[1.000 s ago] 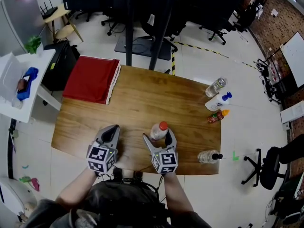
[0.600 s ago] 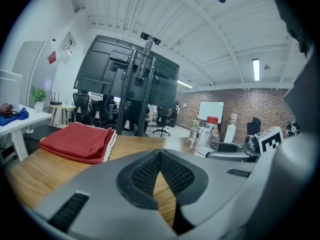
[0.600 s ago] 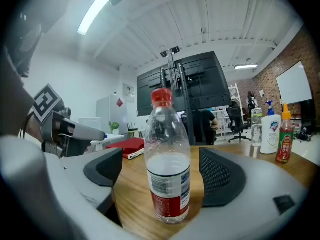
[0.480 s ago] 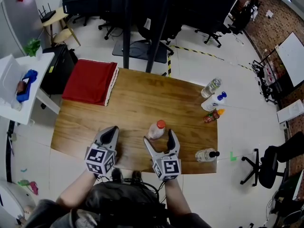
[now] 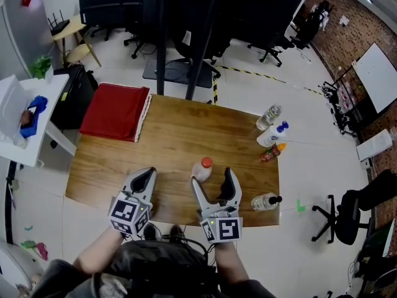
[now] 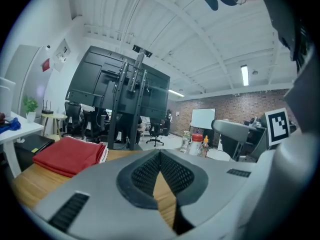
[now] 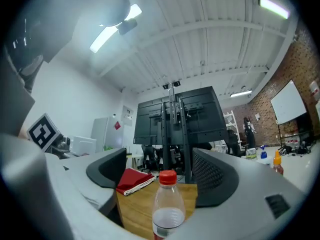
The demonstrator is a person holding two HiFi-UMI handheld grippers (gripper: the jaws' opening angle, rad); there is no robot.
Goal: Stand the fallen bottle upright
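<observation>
- Right gripper (image 5: pixel 211 176) is hanging wide open. Its jaws have just been closing a little, with nothing pressed between them.
- Bottle (image 5: pixel 201 170) is standing just ahead of the jaw tips, framed between them in the right gripper view, pads not touching it.
- Left gripper (image 5: pixel 144 177) is sitting closed, tips meeting, holding nothing.
- Risk: the right jaw tips are staying close to the bottle, so a sideways swing while pulling away is likely clipping it and tipping it again.
- Risk: the bottle is looking nearly empty and so light. It is standing near the front edge of the table (image 5: pixel 173 135), so a knock may be sending it off.
- Risk: another bottle (image 5: pixel 265 201) is lying on its side near the table's right edge and could be rolling off if the table is jolted.
- Bottle look: clear plastic, red cap, standing upright, some pale fill low down. The uprighting looks done.
</observation>
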